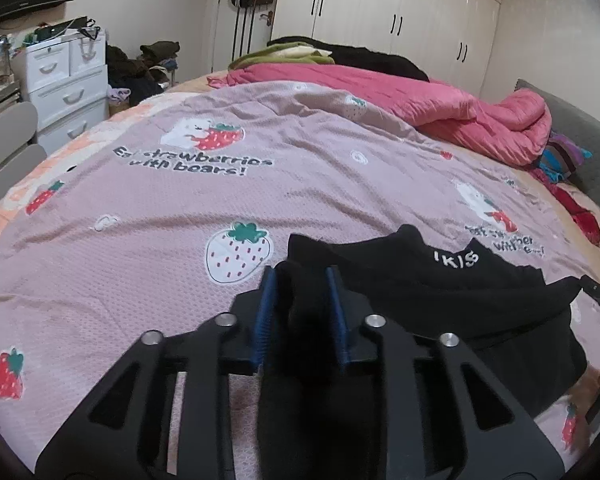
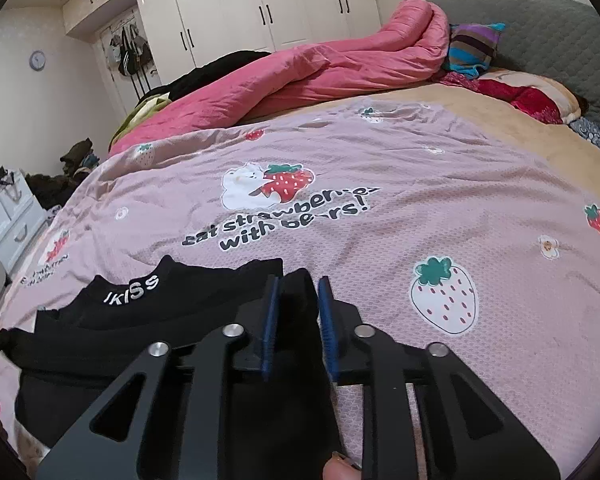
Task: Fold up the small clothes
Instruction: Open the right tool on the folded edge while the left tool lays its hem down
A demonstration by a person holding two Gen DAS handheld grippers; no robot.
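One small black knit garment (image 2: 148, 320), white letters stitched on its neckband, lies partly folded on the pink strawberry-print bedspread (image 2: 380, 240). Its two near corners sit between the blue-padded jaws of the left gripper (image 1: 302, 276) and the right gripper (image 2: 298, 284), both parted slightly, cloth loose inside them.

The black garment (image 1: 440, 292) runs under the left hand-held gripper (image 1: 302, 276), so its near hem is hidden there; fabric sits between the blue pads (image 1: 268, 312), but whether they press it cannot be told. The same holds at the right hand-held gripper (image 2: 298, 284). A fingertip (image 2: 340, 468) is cut off by the lower edge.
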